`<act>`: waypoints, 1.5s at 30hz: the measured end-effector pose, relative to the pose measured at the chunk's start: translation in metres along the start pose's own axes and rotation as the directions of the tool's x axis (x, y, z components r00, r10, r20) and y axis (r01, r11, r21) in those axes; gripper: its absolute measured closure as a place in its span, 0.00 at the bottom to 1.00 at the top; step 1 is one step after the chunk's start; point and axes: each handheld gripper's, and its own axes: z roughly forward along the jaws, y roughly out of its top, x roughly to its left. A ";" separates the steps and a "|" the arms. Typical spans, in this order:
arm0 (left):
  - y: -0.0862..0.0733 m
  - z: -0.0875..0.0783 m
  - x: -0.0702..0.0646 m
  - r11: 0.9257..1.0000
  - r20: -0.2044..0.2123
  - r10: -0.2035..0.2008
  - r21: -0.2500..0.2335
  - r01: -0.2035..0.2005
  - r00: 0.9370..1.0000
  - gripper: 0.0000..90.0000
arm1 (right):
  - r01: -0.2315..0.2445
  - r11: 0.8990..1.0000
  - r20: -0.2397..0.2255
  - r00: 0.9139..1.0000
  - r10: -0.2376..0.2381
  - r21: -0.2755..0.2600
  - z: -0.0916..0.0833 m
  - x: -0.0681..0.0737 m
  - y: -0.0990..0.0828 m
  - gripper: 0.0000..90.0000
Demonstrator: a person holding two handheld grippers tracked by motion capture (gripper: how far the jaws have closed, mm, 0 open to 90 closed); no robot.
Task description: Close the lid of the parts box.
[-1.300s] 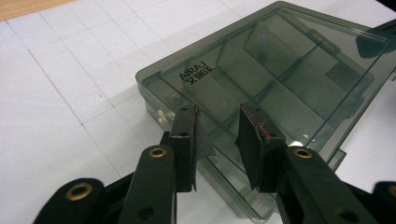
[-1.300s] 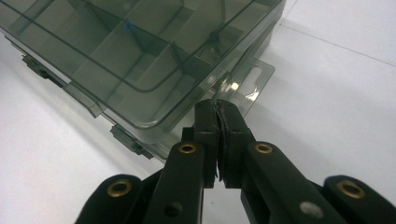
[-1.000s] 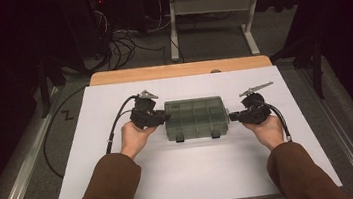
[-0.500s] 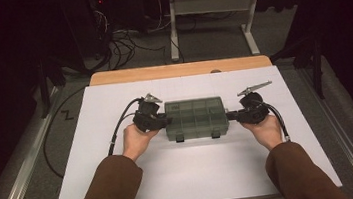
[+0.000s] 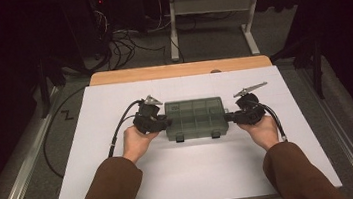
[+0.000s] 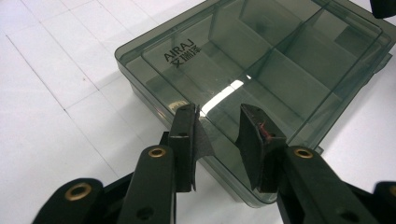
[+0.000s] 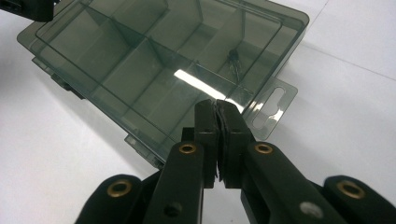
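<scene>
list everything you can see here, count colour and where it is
compartment box: 1, smoky grey see-through plastic, lid shut, flat on the white table top between the two grippers
small dark item: 1, blackish, inside a compartment of the box; too small to tell what it is
table top: 1, white, with a wooden strip along its far edge
cables: several, black, on the floor beyond the table
table frame: 1, light grey, on the floor behind
left gripper: 1, black, at the box's left end, jaws apart over the lid's edge
right gripper: 1, black, at the box's right end, jaws shut
hands: 2, in brown sleeves, from the near edge
</scene>
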 end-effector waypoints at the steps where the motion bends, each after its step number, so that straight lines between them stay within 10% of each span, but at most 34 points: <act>1: -0.001 0.000 0.000 1.000 -0.001 0.004 -0.002 -0.004 1.000 0.75 | -0.001 1.000 -0.001 1.000 0.001 0.002 0.001 0.000 0.000 0.98; 16: -0.009 0.001 -0.003 0.997 -0.020 0.070 0.015 -0.070 0.997 0.74 | -0.008 1.000 -0.012 1.000 0.008 0.005 0.004 -0.001 0.000 0.98; 45: 0.002 -0.006 -0.002 0.998 -0.001 0.012 -0.054 -0.012 1.000 0.50 | 0.006 1.000 0.005 1.000 -0.006 -0.030 -0.002 0.000 -0.001 0.91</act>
